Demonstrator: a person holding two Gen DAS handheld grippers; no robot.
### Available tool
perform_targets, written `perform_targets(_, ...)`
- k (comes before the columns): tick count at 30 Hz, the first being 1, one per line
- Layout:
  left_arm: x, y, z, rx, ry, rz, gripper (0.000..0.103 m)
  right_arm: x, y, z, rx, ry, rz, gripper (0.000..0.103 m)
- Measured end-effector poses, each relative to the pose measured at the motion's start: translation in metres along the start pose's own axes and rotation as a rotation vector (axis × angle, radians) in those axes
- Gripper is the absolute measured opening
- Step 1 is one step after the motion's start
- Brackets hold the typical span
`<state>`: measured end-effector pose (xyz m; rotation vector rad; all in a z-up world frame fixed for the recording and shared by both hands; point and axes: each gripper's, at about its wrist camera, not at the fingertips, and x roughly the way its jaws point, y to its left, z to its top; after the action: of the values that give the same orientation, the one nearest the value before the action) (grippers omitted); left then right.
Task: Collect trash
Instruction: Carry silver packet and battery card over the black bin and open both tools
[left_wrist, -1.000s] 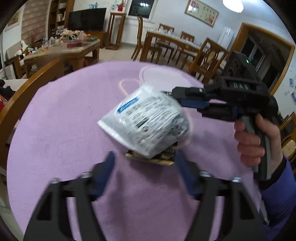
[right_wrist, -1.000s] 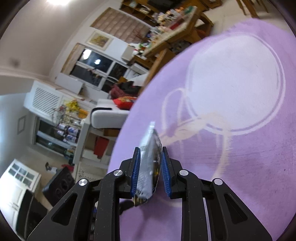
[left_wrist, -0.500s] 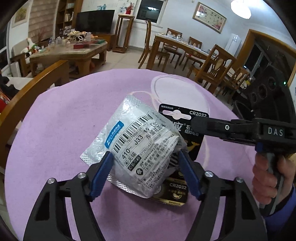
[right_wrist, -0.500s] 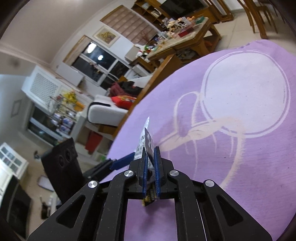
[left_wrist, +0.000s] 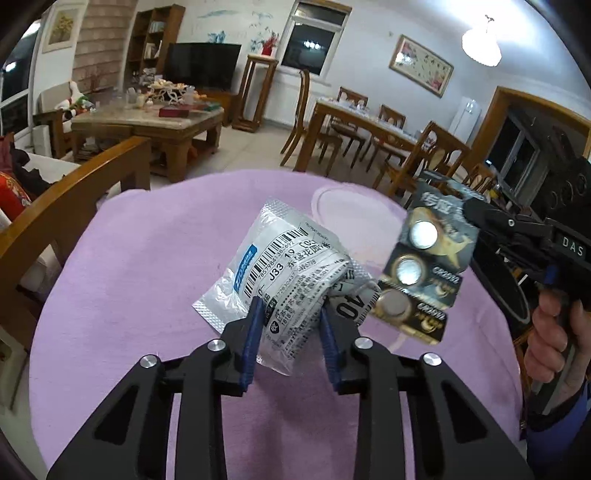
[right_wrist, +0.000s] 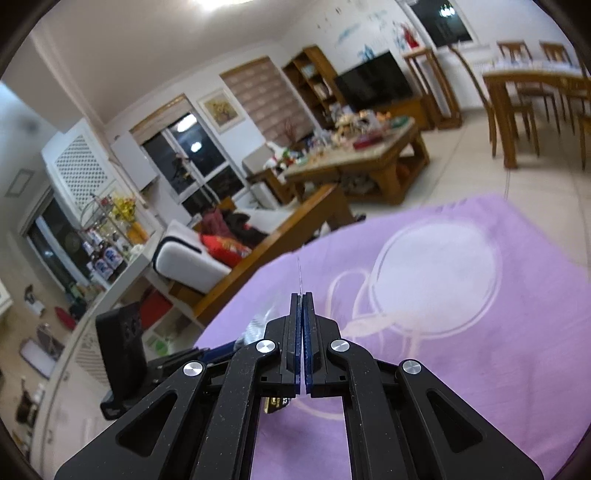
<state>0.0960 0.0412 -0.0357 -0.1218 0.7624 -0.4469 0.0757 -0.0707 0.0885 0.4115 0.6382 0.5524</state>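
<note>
A crumpled silver foil packet (left_wrist: 280, 258) with a barcode label lies on the purple cloth (left_wrist: 147, 277). My left gripper (left_wrist: 291, 314) is closing on the packet's near end, and its blue pads press the foil in from both sides. To the right, my right gripper (left_wrist: 476, 214) is shut on a black card of button batteries (left_wrist: 424, 266), which hangs in the air above the cloth. In the right wrist view the right gripper (right_wrist: 303, 299) has its pads together. Only the thin edge of the battery card (right_wrist: 300, 273) sticks out beyond them.
A person's hand (left_wrist: 550, 332) grips the right tool's handle. A wooden bench rail (left_wrist: 74, 192) runs past the cloth's left edge. Beyond it stand a cluttered coffee table (left_wrist: 147, 125) and a dining table with chairs (left_wrist: 369, 122). The cloth carries a pale ring pattern (right_wrist: 436, 280).
The left jaws have come together on the foil packet. The right gripper has lifted the battery card from under the packet, up and to the right.
</note>
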Motion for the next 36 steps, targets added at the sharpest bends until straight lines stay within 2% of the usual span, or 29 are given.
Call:
perform_targets(5,-0.013,-0.016,0.008,0.023,-0.05,-0.014,0.019,-0.029,-0.013,0.003,-0.001,-0.046,-0.027,0.002)
perform_targets(6,-0.016,-0.021,0.01,0.025,-0.063,-0.025,0.018,-0.048,-0.025,0.002,0.011,-0.07,-0.039,0.002)
perform_targets(9,-0.018,-0.03,0.016,0.033,-0.092,-0.038,0.016,-0.062,-0.035,0.0,0.02,-0.086,-0.047,0.002)
perform_targets(11,-0.017,-0.04,0.021,0.038,-0.11,-0.045,0.015,-0.089,-0.056,-0.003,0.036,-0.119,-0.064,0.002)
perform_targets(14,-0.013,-0.047,0.028,0.022,-0.129,-0.095,0.015,-0.104,-0.07,-0.004,0.045,-0.134,-0.069,0.002)
perform_targets(15,-0.011,-0.053,0.03,0.019,-0.131,-0.11,0.015,-0.125,-0.086,-0.006,0.055,-0.16,-0.081,0.002)
perform_targets(19,-0.004,-0.08,0.037,0.047,-0.129,-0.141,0.015,-0.155,-0.11,-0.007,0.071,-0.199,-0.099,0.002)
perform_targets(20,-0.001,-0.09,0.04,0.058,-0.125,-0.155,0.015,-0.18,-0.128,-0.008,0.084,-0.232,-0.117,0.002)
perform_targets(24,0.012,-0.127,0.049,0.104,-0.114,-0.2,0.015,-0.229,-0.166,-0.013,0.117,-0.294,-0.158,0.002)
perform_targets(25,0.016,-0.137,0.049,0.116,-0.111,-0.211,0.015,-0.229,-0.166,-0.013,0.117,-0.294,-0.158,0.002)
perform_targets(28,0.028,-0.165,0.053,0.139,-0.103,-0.253,0.015,-0.263,-0.195,-0.018,0.143,-0.334,-0.193,0.002)
perform_targets(30,0.038,-0.186,0.056,0.153,-0.098,-0.287,0.015,-0.296,-0.225,-0.026,0.168,-0.366,-0.238,0.002)
perform_targets(33,0.052,-0.214,0.059,0.174,-0.086,-0.332,0.015,-0.318,-0.247,-0.034,0.189,-0.386,-0.273,0.002)
perform_targets(36,0.07,-0.242,0.061,0.194,-0.062,-0.378,0.015,-0.353,-0.287,-0.049,0.214,-0.413,-0.355,0.002)
